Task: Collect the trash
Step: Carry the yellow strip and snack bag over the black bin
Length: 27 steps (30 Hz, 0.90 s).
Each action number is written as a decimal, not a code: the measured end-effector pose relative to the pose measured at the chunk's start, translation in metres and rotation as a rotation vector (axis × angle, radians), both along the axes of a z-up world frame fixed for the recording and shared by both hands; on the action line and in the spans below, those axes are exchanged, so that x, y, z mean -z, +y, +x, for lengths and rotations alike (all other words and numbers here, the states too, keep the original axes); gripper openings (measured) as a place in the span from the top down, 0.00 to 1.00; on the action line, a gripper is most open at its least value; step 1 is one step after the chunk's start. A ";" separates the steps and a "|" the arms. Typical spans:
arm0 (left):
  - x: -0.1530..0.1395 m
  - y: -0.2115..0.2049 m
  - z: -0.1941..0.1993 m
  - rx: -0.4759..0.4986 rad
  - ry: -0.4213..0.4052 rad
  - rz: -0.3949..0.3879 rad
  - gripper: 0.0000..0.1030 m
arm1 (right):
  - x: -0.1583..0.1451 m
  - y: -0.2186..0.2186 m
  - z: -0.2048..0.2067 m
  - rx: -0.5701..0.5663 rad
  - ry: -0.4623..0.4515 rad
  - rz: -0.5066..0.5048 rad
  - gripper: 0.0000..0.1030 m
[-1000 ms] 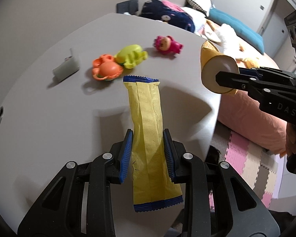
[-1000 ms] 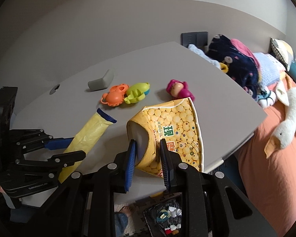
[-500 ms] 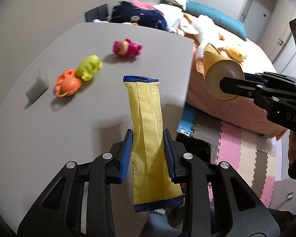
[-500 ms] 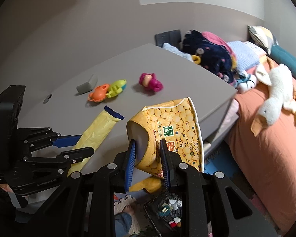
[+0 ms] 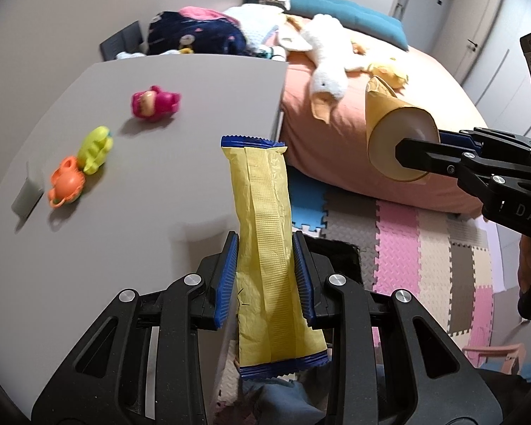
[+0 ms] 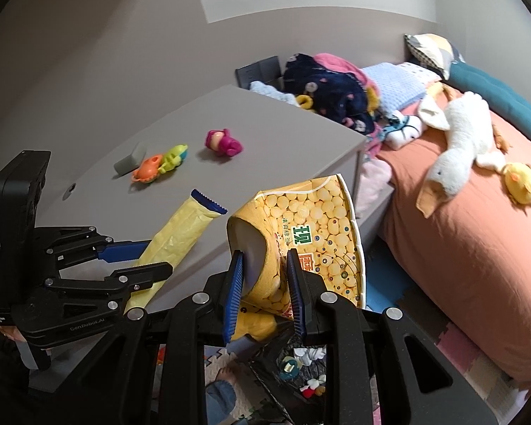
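yellow wrapper (image 5: 265, 248): looked light, thin, crinkly, pinched mid-length, both ends free, held off the table (image 5: 124, 191) edge | paper cup (image 6: 301, 233): looked light, crushable, gripped at its base | left gripper (image 5: 265, 262) fingers narrow on wrapper | right gripper (image 6: 263, 276) fingers narrow on cup | toys (image 5: 88, 156) lay on the table.

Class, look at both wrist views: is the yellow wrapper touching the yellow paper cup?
Apart. The left wrist view shows the yellow wrapper and yellow paper cup separated, with bed and floor mat visible between them.
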<state>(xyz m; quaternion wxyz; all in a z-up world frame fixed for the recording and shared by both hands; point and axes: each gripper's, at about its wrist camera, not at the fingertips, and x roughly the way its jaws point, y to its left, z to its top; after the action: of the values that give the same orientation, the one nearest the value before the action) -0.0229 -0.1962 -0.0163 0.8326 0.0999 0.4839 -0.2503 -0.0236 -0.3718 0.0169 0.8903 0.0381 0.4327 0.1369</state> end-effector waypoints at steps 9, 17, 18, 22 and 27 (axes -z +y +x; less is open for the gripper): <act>-0.002 -0.030 -0.006 0.086 -0.009 -0.007 0.70 | -0.002 -0.030 -0.021 0.082 -0.004 -0.010 0.75; -0.001 -0.059 -0.014 0.178 -0.007 -0.006 0.70 | 0.000 -0.056 -0.042 0.167 -0.002 -0.006 0.74; -0.001 -0.063 -0.015 0.191 -0.007 -0.005 0.70 | 0.001 -0.059 -0.044 0.174 -0.002 -0.005 0.74; -0.001 -0.074 -0.020 0.234 -0.008 0.000 0.70 | 0.004 -0.073 -0.056 0.220 0.004 0.003 0.74; 0.001 -0.092 -0.026 0.300 -0.005 0.013 0.70 | 0.008 -0.085 -0.070 0.263 0.017 0.010 0.74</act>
<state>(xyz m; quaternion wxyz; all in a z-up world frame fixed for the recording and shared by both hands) -0.0486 -0.2885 -0.0178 0.7864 0.1769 0.4632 -0.3684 -0.0940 -0.4570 0.0086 0.8967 0.1002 0.4307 0.0206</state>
